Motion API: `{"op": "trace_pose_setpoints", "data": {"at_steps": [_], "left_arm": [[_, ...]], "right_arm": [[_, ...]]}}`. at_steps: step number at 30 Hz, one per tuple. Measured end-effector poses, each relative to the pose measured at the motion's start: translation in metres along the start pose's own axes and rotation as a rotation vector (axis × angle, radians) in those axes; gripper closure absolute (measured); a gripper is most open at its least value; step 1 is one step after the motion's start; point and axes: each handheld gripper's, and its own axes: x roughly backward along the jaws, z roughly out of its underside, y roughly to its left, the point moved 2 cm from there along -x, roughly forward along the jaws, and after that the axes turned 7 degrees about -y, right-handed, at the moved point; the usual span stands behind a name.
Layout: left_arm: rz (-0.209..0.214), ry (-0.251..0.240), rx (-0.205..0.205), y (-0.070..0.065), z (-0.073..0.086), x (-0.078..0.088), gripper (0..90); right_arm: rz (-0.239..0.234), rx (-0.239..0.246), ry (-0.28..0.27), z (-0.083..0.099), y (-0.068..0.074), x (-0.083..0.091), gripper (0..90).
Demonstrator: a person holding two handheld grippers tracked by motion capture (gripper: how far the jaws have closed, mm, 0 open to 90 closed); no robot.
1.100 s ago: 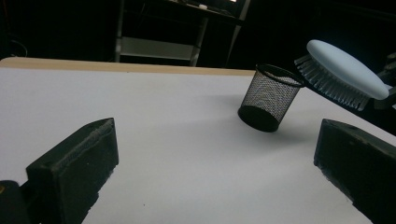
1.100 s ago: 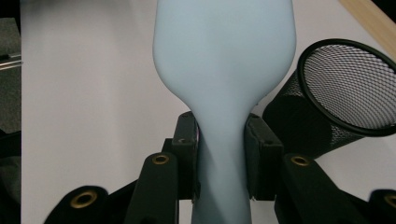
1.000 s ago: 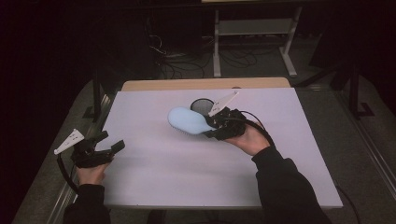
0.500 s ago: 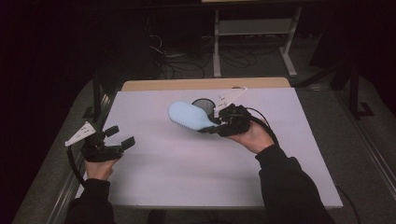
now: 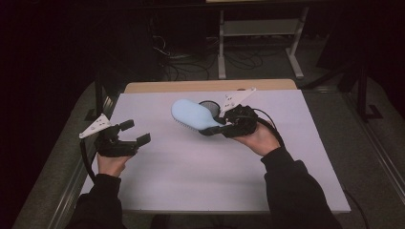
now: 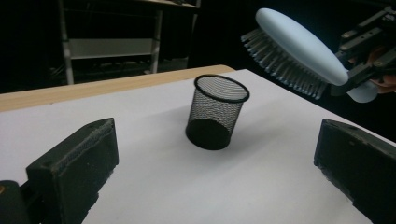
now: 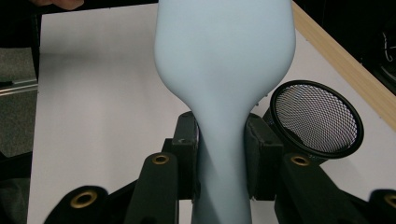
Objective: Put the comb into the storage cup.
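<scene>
A pale blue brush [image 5: 193,116] is being held in the air over a white table [image 5: 191,176] by the right gripper [image 5: 224,128].

The brush is hanging above the table's far middle, its head pointing left and its bristles facing down; in the right gripper view the jaws are pinching its narrow handle from both sides. Just behind it, a black mesh cup [image 6: 215,112] is standing upright on the table, open end up. Well apart, at the table's left edge, the left gripper [image 5: 135,133] is hovering with its jaws spread wide and nothing between them, pointing toward the cup.
</scene>
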Motion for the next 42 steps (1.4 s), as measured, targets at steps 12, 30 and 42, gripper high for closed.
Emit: {"op": "trace_pose_setpoints", "data": {"at_steps": [12,30,42], "left_arm": [[0.044,0.002,0.009,-0.010,-0.012,-0.018,0.0],[0.158,0.066,0.006,-0.037,-0.028,-0.063,0.0],[0.214,0.064,0.034,-0.047,-0.031,-0.083,0.0]], "right_arm": [[0.011,0.002,-0.037,-0.002,0.000,0.003,68.1],[0.029,0.016,-0.092,-0.007,0.002,0.011,68.1],[0.030,0.029,-0.102,-0.008,0.005,0.014,68.1]]}}
